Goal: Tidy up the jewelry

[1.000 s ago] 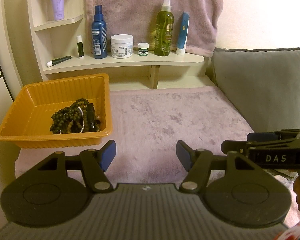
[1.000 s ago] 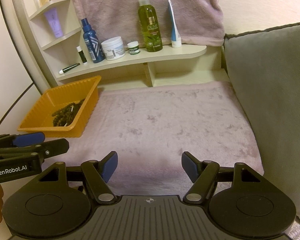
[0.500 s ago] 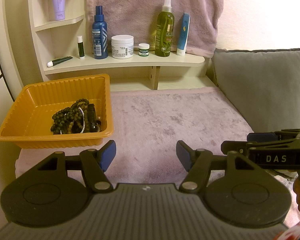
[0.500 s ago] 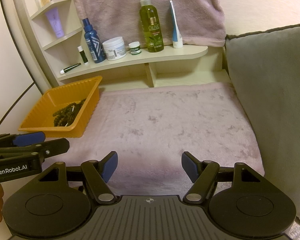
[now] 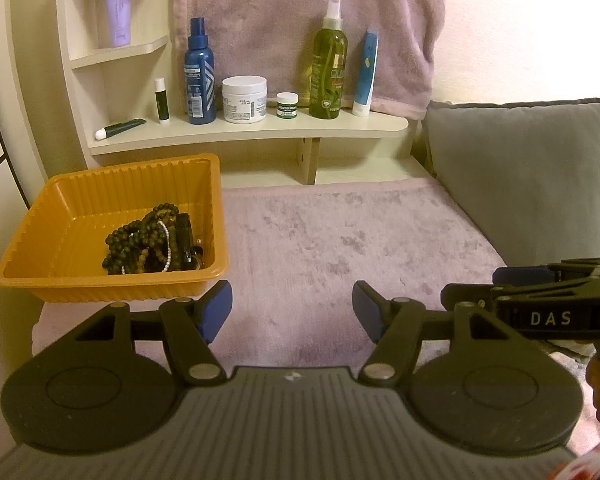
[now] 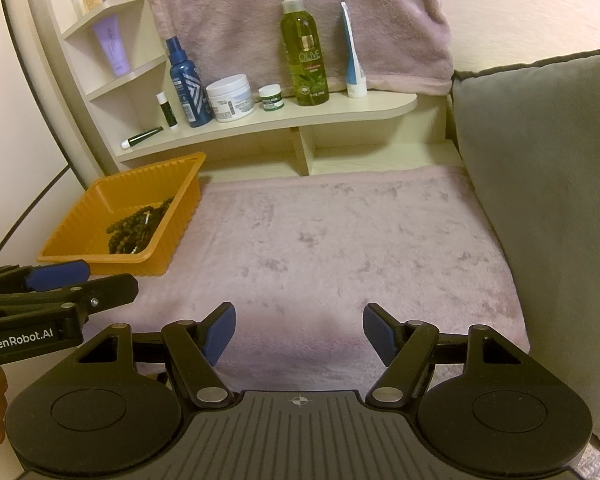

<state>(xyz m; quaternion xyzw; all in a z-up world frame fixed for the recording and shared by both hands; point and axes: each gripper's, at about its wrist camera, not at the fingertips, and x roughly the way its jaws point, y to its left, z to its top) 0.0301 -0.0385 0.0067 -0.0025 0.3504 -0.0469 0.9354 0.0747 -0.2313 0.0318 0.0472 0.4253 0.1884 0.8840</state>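
While nothing is seen to have shifted since the earlier frames, the left gripper and right gripper are held spread and empty above the plush mauve cloth. Dark beaded jewelry, tangled with a pearl strand, is heaped in the ribbed orange plastic tray at the left.
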